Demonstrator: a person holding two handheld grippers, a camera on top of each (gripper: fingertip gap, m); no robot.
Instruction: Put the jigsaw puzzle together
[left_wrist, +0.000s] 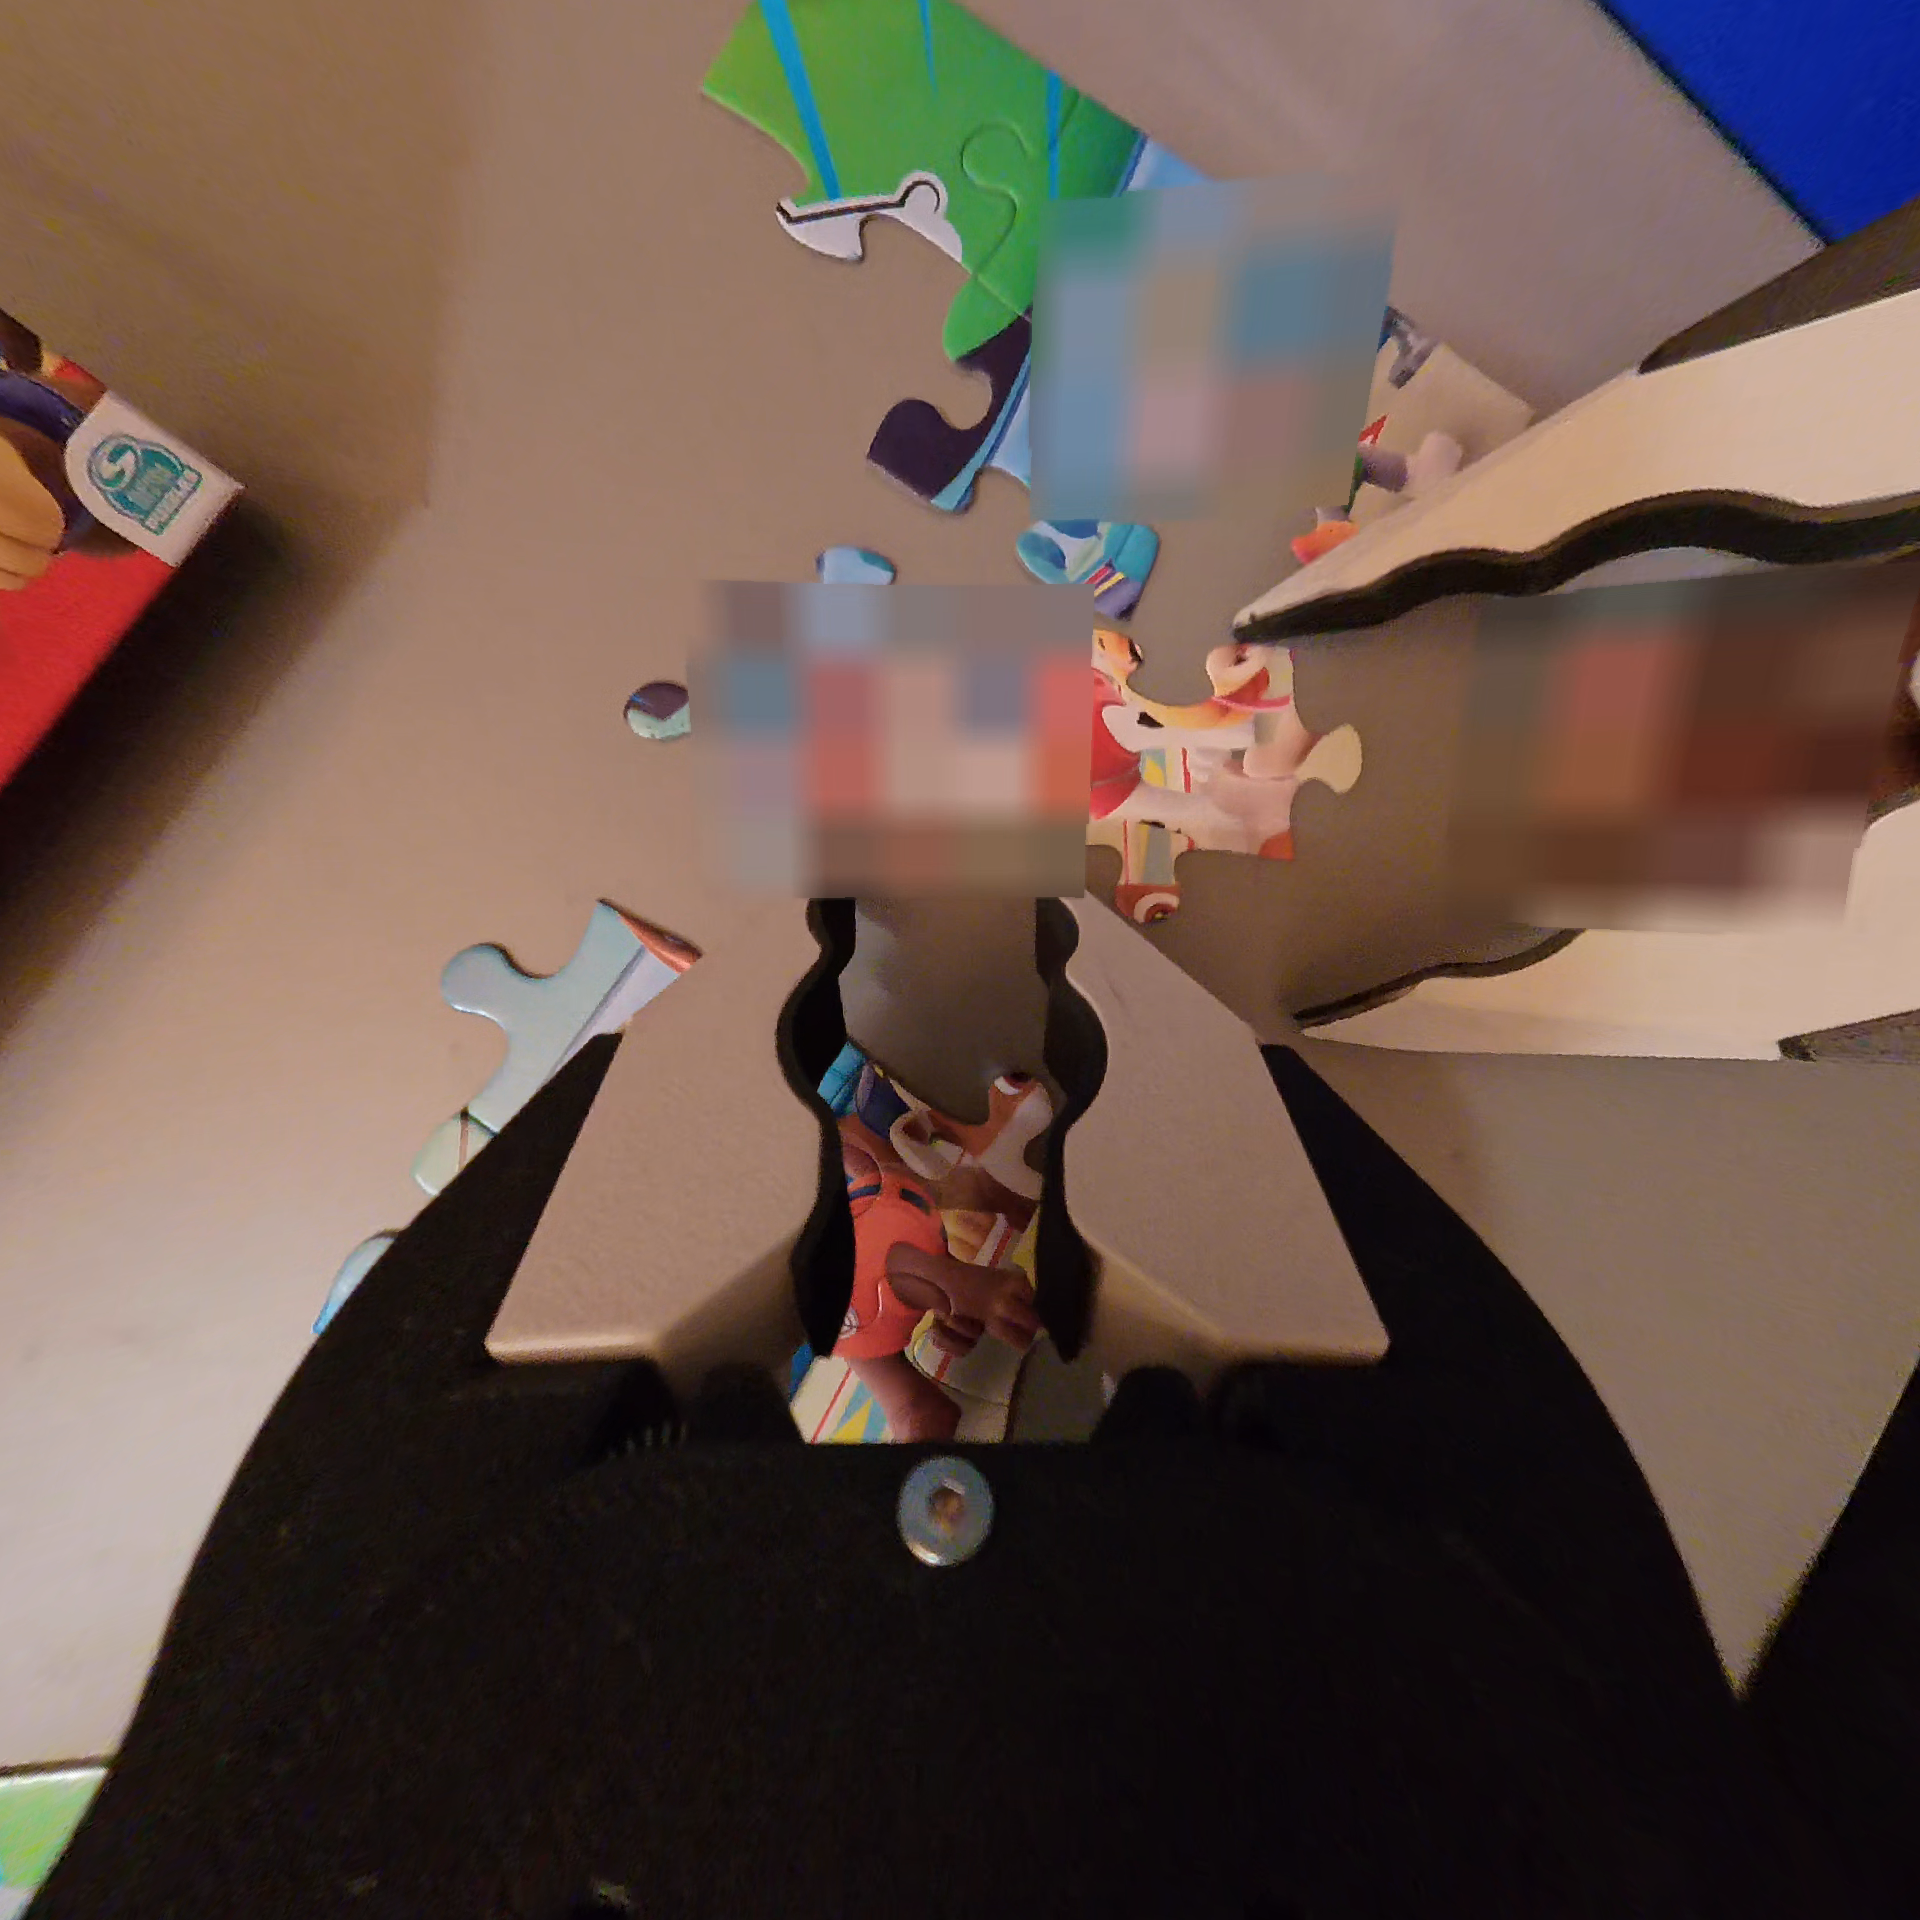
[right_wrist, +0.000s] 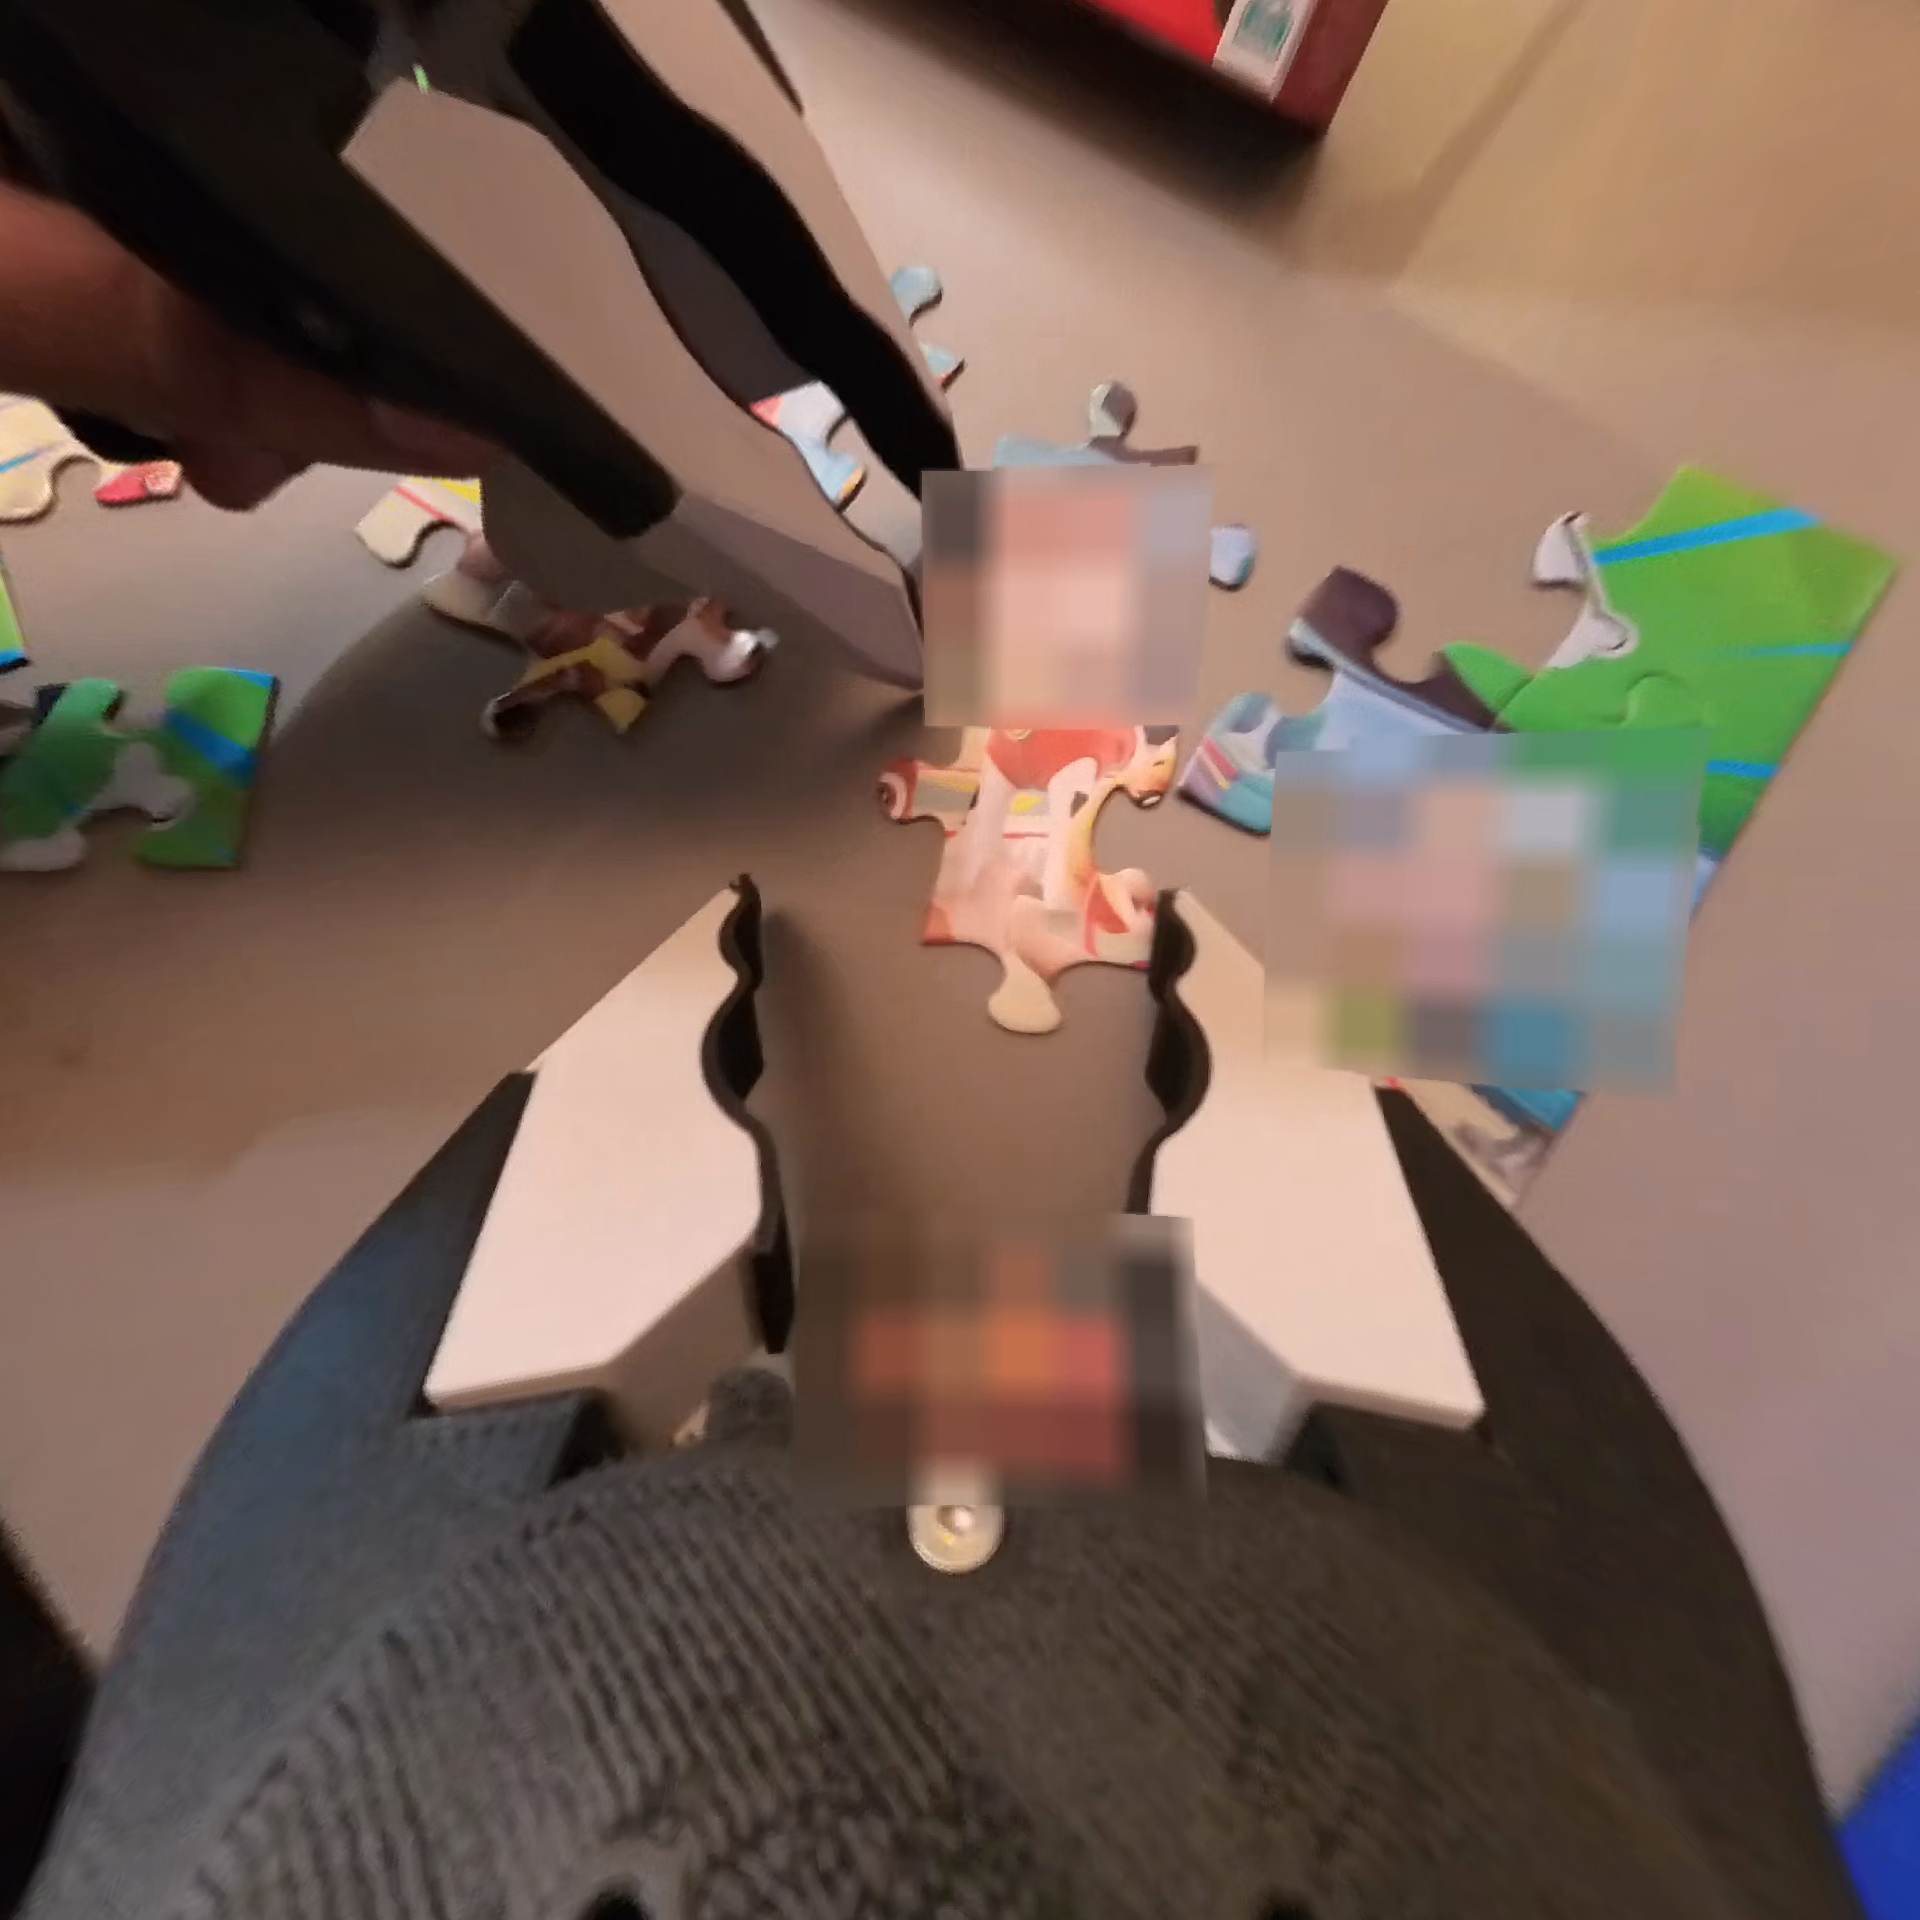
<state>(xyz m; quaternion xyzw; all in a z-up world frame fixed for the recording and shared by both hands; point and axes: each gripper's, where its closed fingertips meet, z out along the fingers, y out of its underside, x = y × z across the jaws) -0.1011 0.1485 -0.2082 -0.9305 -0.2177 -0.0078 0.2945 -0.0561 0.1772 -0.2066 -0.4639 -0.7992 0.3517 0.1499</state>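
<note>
1. The left tool (left_wrist: 940, 935) stands with its wavy black fingers (left_wrist: 805, 1039) a narrow way apart and nothing pinched between them. An orange and brown puzzle piece (left_wrist: 935, 1226) lies flat on the desk (left_wrist: 312, 312) beneath the gap, toward 6 o'clock of the tips.
2. The right tool (right_wrist: 956, 935) is spread wide and holds nothing. A red and white puzzle piece (right_wrist: 1039, 862) lies on the desk just ahead, near its right finger at about 1 o'clock; whether they touch cannot be told.
3. In the left wrist view the right tool comes in from 3 o'clock, its tips beside that same piece.
4. A joined green and blue section (left_wrist: 935, 125) sits at 12 o'clock, with loose pieces scattered flat around it, picture side up.
5. A red box (left_wrist: 94, 561) rests at 9 o'clock, clear of the pieces.
</note>
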